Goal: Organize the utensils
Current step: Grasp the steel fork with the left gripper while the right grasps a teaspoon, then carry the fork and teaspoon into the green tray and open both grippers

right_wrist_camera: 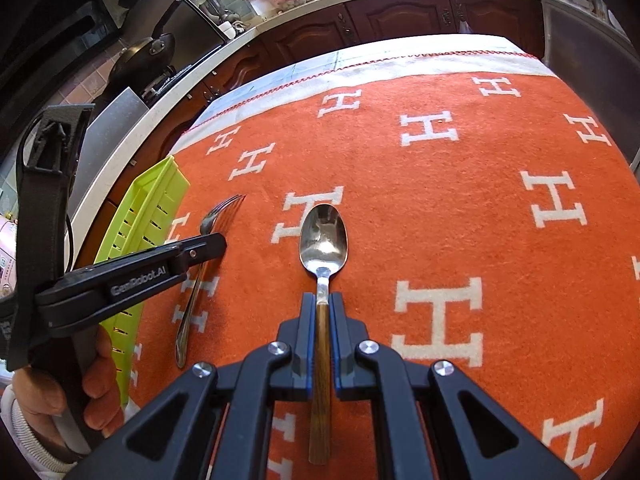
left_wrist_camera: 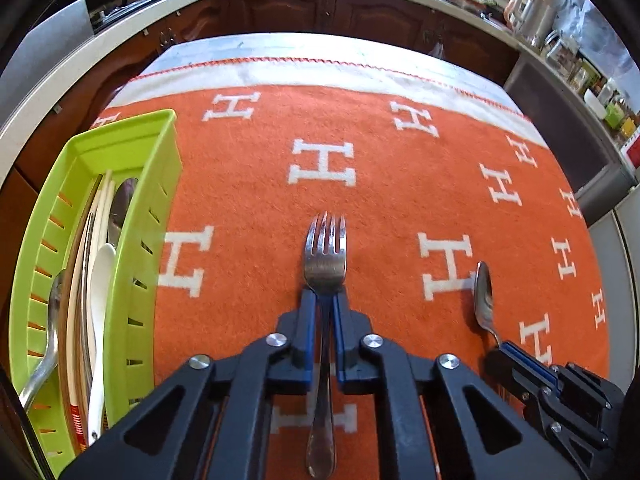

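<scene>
My left gripper point(left_wrist_camera: 324, 300) is shut on a steel fork point(left_wrist_camera: 325, 252), tines pointing forward over the orange cloth; the fork also shows in the right wrist view point(right_wrist_camera: 208, 236). My right gripper point(right_wrist_camera: 322, 300) is shut on a spoon point(right_wrist_camera: 323, 236) with a wooden handle, bowl forward; the spoon also shows in the left wrist view point(left_wrist_camera: 483, 296). A lime-green utensil tray point(left_wrist_camera: 132, 208) lies to the left of the fork, holding spoons, chopsticks and a white spoon. Its side shows in the right wrist view point(right_wrist_camera: 148, 208).
An orange cloth with white H letters point(left_wrist_camera: 384, 184) covers the table. Beyond its far edge run dark wooden cabinets point(left_wrist_camera: 360, 12) and a cluttered counter. A stove with a pan point(right_wrist_camera: 152, 52) stands far left.
</scene>
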Demonstrator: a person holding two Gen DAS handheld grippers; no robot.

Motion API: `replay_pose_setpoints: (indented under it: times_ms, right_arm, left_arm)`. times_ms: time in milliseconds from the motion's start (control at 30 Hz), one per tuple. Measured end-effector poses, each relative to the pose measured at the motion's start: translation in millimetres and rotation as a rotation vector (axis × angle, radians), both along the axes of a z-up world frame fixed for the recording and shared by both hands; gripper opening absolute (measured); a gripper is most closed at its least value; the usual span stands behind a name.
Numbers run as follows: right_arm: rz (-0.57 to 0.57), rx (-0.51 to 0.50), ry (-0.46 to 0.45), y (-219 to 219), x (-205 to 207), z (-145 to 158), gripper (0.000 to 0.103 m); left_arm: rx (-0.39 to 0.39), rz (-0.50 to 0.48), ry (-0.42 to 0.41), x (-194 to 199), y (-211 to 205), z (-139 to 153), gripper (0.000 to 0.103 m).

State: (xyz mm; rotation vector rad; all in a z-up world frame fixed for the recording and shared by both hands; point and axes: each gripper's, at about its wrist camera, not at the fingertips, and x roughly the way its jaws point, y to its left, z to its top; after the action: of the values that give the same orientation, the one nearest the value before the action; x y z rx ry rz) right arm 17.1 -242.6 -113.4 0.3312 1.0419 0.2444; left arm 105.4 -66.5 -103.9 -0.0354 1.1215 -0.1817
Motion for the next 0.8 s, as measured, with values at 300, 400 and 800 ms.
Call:
replay_pose_setpoints:
  times_ms: [300,400,800]
  right_arm:
    - [0.001,0.015,0.0,-3,-1,0,0.006]
    - [0.007,0.019,0.004,-2,-2,1,0.006]
    - [0.084,0.004,-0.052,33,-19,24,0.006]
  left_arm:
    - [-0.039,-0.003,-0.02,-11,14,9,0.004]
    - [-0.044,-0.023,-0.035,-22,20,21,0.003]
    - [-0.094,-0.058,-0.112,-60,41,63,0.004]
